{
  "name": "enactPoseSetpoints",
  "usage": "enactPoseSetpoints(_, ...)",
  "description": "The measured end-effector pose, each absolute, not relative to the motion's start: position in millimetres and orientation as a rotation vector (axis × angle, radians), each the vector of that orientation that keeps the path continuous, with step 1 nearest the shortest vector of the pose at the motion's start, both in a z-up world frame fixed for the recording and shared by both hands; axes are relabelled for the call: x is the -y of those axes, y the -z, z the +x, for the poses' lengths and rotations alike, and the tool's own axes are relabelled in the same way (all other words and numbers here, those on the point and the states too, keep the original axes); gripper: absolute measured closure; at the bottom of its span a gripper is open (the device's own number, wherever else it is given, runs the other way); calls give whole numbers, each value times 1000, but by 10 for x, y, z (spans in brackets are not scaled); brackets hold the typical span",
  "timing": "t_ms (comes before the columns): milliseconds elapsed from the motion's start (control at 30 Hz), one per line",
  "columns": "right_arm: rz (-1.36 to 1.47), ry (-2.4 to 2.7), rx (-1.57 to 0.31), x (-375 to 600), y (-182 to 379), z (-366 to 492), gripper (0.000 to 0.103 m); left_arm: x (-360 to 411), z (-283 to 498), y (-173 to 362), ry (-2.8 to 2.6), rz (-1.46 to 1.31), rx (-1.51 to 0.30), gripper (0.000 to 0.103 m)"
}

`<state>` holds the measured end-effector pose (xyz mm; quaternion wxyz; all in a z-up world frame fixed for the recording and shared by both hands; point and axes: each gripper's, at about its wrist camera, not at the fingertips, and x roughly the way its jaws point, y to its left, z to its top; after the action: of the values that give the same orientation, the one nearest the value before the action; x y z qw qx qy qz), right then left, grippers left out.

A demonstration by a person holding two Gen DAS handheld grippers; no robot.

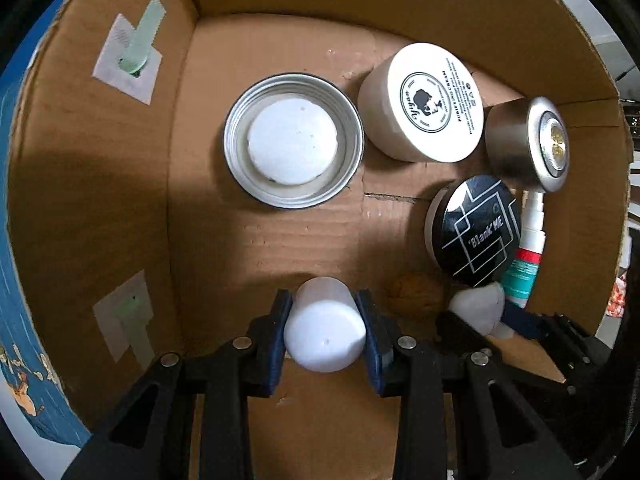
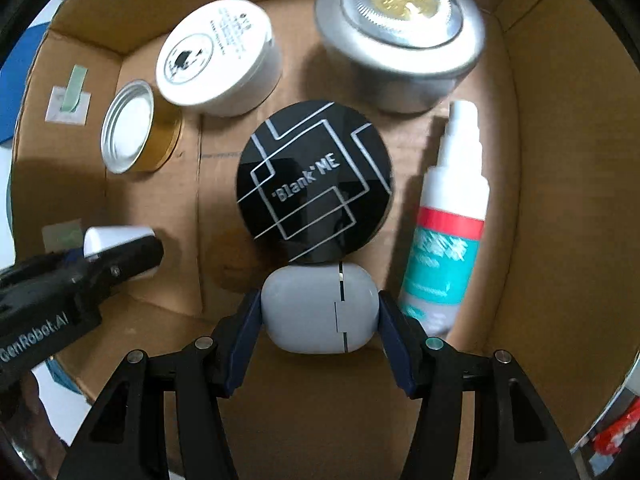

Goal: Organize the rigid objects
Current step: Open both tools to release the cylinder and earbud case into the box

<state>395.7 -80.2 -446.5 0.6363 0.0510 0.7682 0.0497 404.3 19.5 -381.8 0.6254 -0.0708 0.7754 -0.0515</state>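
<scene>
Both grippers are inside a cardboard box (image 1: 100, 208). My left gripper (image 1: 325, 320) is shut on a small white plastic container (image 1: 325, 330), held over the box floor near the left wall. It also shows in the right wrist view (image 2: 116, 240). My right gripper (image 2: 320, 308) is shut on a grey-white earbud case (image 2: 318, 308), just in front of a black round "Blank ME" compact (image 2: 314, 176). The case also shows in the left wrist view (image 1: 478, 306).
On the box floor lie a metal lid with a white liner (image 1: 294, 144), a white cream jar (image 1: 424, 104), a silver round puck with a gold centre (image 1: 528, 144) and a white spray bottle with a teal label (image 2: 448, 220). Box walls (image 2: 560, 200) close in on all sides.
</scene>
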Motion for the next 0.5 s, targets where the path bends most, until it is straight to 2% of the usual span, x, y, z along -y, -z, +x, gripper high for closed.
enactPoseSetpoints(133, 105, -87, -1733, 827, 4465, 3995, 43, -214, 4048, 3881, 115, -155, -1795, 72)
enactPoseSetpoints(367, 123, -52, -1721, 930, 4514, 4064, 43, -198, 4033, 3962, 89, -165, -1814, 63)
enactPoseSetpoints(500, 146, -52, -1724, 1041, 4504, 4029, 42, -216, 4003, 3929, 78, -174, -1815, 63)
